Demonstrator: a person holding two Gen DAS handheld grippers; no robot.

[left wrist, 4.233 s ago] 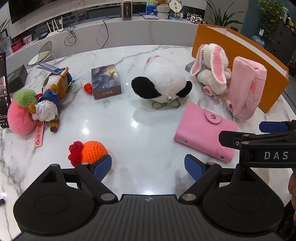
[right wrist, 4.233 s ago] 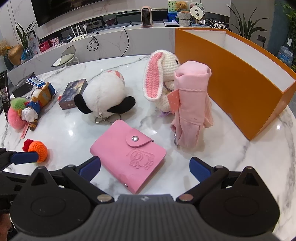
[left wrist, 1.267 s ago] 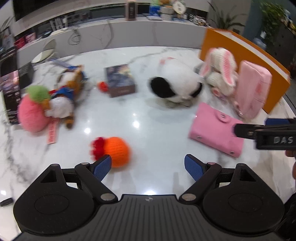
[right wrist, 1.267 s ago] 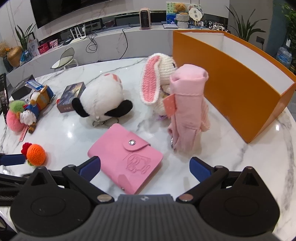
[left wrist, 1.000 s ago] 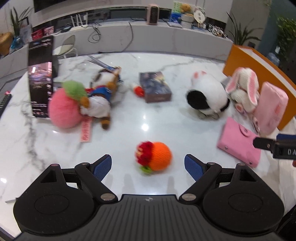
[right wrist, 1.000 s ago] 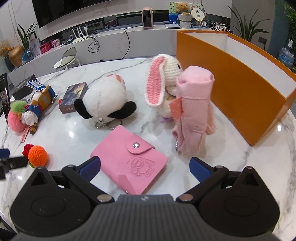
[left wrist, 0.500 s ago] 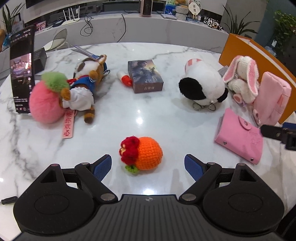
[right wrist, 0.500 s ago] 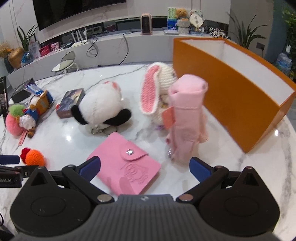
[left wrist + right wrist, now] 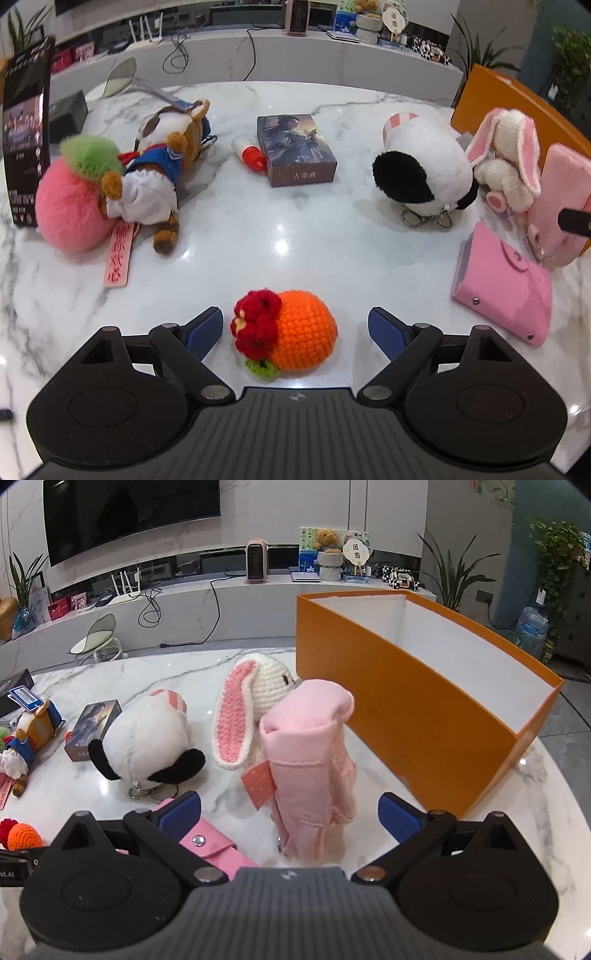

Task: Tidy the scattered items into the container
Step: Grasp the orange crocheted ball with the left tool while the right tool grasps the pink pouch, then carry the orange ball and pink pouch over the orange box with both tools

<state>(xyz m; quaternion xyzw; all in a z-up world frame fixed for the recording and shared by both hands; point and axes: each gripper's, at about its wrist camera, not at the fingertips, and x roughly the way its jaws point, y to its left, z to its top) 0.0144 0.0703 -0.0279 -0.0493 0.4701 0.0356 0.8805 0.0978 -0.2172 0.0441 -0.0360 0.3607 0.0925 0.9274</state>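
The orange container (image 9: 417,698) stands open-topped on the marble table (image 9: 280,236), at the far right from your left gripper and just right of your right gripper's line. The panda plush (image 9: 424,173) lies mid-table, its key ring toward you, with the crochet bunny (image 9: 255,716) beside it, close against the container's near corner. The pink pouch (image 9: 310,768) stands upright directly ahead of your right gripper (image 9: 288,810), between its spread fingers but not touched; both blue pads are clear of it. The pink card wallet (image 9: 506,284) lies flat, partly under your right gripper's left finger. The crochet orange (image 9: 291,338) sits between the fingers of your left gripper (image 9: 295,330), which is released wide with a gap on each side. Further off lie the pink pompom (image 9: 70,206), the dressed bear plush (image 9: 155,177) and the card box (image 9: 295,147).
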